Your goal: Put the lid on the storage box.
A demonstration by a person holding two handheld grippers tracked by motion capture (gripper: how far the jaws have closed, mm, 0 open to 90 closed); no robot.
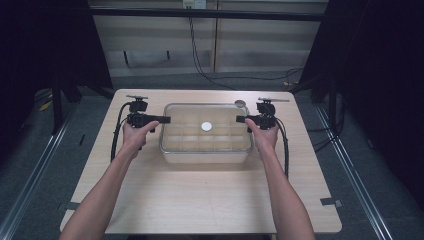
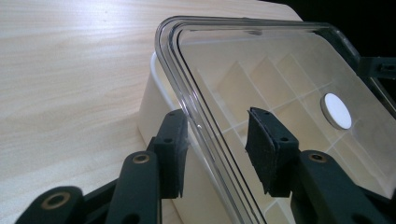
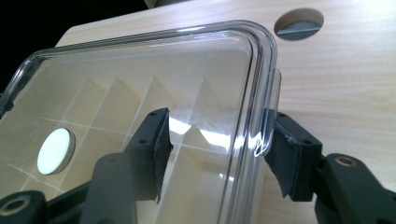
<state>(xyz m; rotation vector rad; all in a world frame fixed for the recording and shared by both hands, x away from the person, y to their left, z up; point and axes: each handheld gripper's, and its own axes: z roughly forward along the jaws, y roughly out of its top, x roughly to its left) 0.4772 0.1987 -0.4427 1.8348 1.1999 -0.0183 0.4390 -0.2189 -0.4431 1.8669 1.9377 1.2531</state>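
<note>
Both sets of jaws are apart right now, each straddling an end edge of the clear lid (image 1: 206, 120) without actually pinching it. On the left gripper (image 2: 217, 149) one pad sits outside the rim and the other hangs over the top panel, and it's the same deal on the right gripper (image 3: 219, 156), which has the small tab on that end between its pads. The lid sits on a white divided box (image 1: 205, 150) in the middle of the wooden table (image 1: 200, 200), with a little white disc (image 1: 206, 126) at its centre. My guess on handling: it's thin hard plastic, so light and fairly stiff but slick, and it'll probably flex a bit if lifted from one end only. The raised stepped rim looks like the best place to bite, both ends at once, squeezing evenly so it comes up level. Whether it snaps on tight I can't tell.
</note>
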